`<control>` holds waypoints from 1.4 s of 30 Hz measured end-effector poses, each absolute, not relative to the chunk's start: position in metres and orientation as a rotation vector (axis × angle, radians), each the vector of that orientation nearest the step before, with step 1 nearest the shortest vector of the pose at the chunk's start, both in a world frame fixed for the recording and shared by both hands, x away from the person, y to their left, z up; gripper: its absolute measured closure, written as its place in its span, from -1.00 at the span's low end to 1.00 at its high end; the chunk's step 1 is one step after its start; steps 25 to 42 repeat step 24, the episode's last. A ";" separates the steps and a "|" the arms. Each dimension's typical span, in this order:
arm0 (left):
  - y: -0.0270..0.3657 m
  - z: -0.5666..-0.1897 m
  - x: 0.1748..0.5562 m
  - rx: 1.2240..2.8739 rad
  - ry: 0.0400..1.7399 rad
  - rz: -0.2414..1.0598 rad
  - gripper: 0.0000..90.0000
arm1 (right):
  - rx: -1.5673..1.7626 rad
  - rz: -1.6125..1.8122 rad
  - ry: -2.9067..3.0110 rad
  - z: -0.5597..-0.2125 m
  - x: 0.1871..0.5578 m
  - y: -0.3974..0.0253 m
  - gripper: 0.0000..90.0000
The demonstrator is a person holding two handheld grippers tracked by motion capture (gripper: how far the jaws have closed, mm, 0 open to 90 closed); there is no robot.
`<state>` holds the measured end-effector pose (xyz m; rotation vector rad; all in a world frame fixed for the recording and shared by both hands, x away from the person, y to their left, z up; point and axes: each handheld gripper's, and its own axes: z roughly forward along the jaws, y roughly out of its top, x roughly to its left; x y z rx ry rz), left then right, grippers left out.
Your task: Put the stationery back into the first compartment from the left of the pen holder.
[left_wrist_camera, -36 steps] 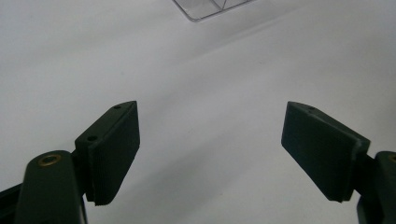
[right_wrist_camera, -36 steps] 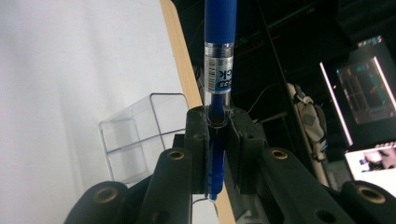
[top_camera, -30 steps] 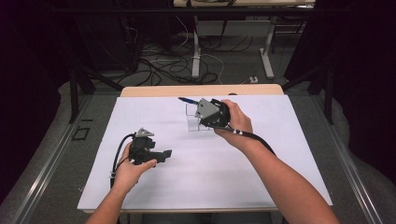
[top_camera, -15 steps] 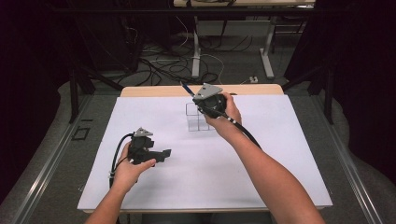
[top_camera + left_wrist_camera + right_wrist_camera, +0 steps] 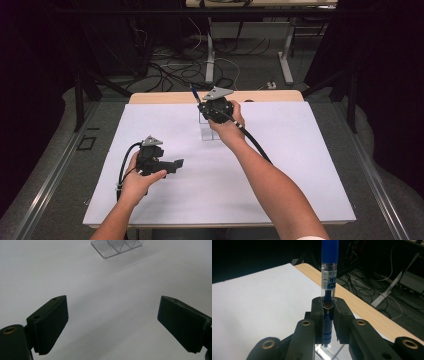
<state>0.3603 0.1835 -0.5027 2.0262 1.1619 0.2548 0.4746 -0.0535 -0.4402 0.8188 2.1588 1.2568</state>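
1. The right gripper [image 5: 201, 103] is held up over the far middle of the white table [image 5: 300, 165], its jaws clamped tight on a blue pen [image 5: 328, 280].
2. The pen sticks up and away from the jaws, just above a clear plastic holder [image 5: 209, 131] standing on the table.
3. The left gripper [image 5: 176, 165] sits low at the near left, well apart from the holder, jaws spread wide with nothing between them.
4. Beyond the table's wooden far edge [image 5: 265, 95], cables [image 5: 165, 70] lie on the floor.
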 end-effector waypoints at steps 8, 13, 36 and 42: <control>0.183 -0.503 0.360 2.032 1.163 0.252 -0.79 | 0.890 1.237 2.182 -0.457 0.484 -0.045 0.77; 0.184 -0.504 0.361 2.033 1.166 0.258 -0.78 | 0.914 1.195 2.199 -0.465 0.488 -0.044 0.76; 0.187 -0.502 0.362 2.009 1.183 0.259 -0.78 | 0.912 1.274 2.173 -0.467 0.470 -0.058 0.02; 0.187 -0.502 0.362 2.009 1.183 0.259 -0.78 | 0.912 1.274 2.173 -0.467 0.470 -0.058 0.02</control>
